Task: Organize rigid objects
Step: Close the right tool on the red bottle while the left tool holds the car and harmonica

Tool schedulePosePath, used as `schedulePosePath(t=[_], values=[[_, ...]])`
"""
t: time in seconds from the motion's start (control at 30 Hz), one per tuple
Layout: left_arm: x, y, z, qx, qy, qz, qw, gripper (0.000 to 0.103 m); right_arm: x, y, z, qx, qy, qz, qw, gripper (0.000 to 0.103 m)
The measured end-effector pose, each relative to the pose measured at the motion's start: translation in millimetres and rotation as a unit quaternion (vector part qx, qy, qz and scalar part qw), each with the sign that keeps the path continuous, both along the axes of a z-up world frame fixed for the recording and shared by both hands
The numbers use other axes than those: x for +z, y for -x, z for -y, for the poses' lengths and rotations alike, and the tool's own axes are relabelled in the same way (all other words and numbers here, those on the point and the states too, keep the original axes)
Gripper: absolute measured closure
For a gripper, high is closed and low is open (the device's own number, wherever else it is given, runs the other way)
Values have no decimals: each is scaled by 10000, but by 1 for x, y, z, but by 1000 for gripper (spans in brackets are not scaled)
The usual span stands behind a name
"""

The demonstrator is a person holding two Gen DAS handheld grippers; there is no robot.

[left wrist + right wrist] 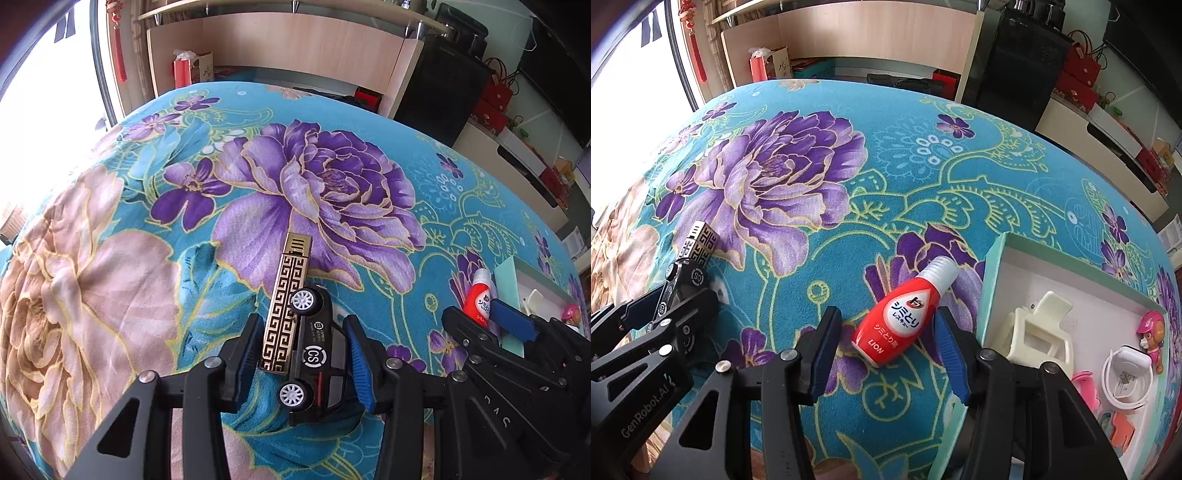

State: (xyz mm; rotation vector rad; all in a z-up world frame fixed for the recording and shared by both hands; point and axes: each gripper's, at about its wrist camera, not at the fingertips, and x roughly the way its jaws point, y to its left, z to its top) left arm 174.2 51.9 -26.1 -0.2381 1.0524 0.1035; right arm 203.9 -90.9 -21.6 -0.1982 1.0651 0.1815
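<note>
Our left gripper (303,354) clamps a "CS" toy car (317,354) with a gold lighter (286,306). Our right gripper (886,347) straddles the red "LION" bottle (899,317); we cannot tell whether it grips.

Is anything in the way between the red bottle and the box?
Nothing visible. The red bottle lies on the flowered cloth between the right gripper's fingers, and the open box sits right beside it, with only its low wall to clear.
</note>
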Motion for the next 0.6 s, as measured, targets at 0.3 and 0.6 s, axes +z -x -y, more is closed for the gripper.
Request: schedulePosePath(t=[0.3, 0.6], values=[[-2, -2, 5, -85, -177, -55, 9998, 54, 0, -4, -7, 50, -24, 233, 9997, 69], [2, 1, 9, -214, -325, 63, 9992, 58, 9, 6, -9, 146, -260, 263, 9992, 70]])
